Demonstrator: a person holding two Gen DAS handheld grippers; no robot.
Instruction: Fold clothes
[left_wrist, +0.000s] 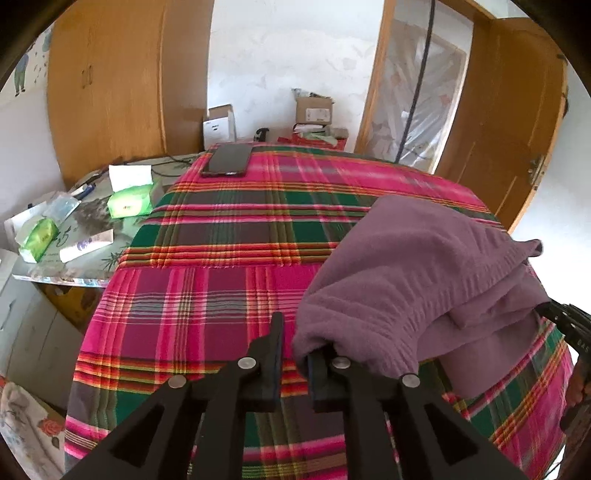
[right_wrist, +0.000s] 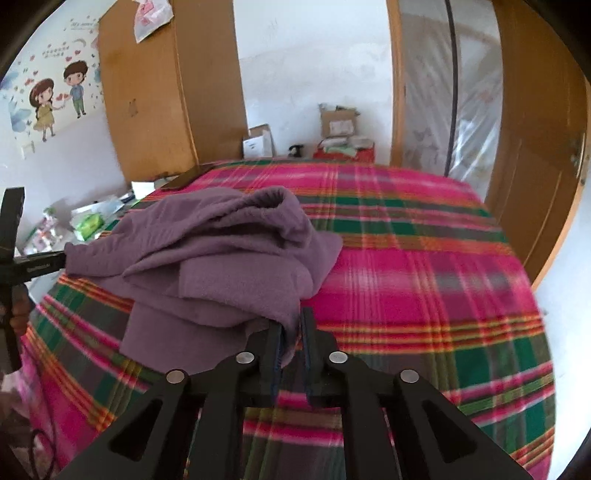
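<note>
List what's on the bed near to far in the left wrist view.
left gripper → purple garment → phone at the far edge of the plaid bedspread.

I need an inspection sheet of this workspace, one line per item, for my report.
Surface: bed with plaid cover, mostly flat.
Job's things: purple garment, bunched, unfolded, on the cover.
Clutter: phone at the cover's far edge; tissue packs on the side table.
Grippers: left gripper has cloth draped over one finger, gap visible; right gripper pinches a garment edge.
Cables: dark cable on the side table.
Surroundings: wardrobe, open door, boxes by the wall.
</note>
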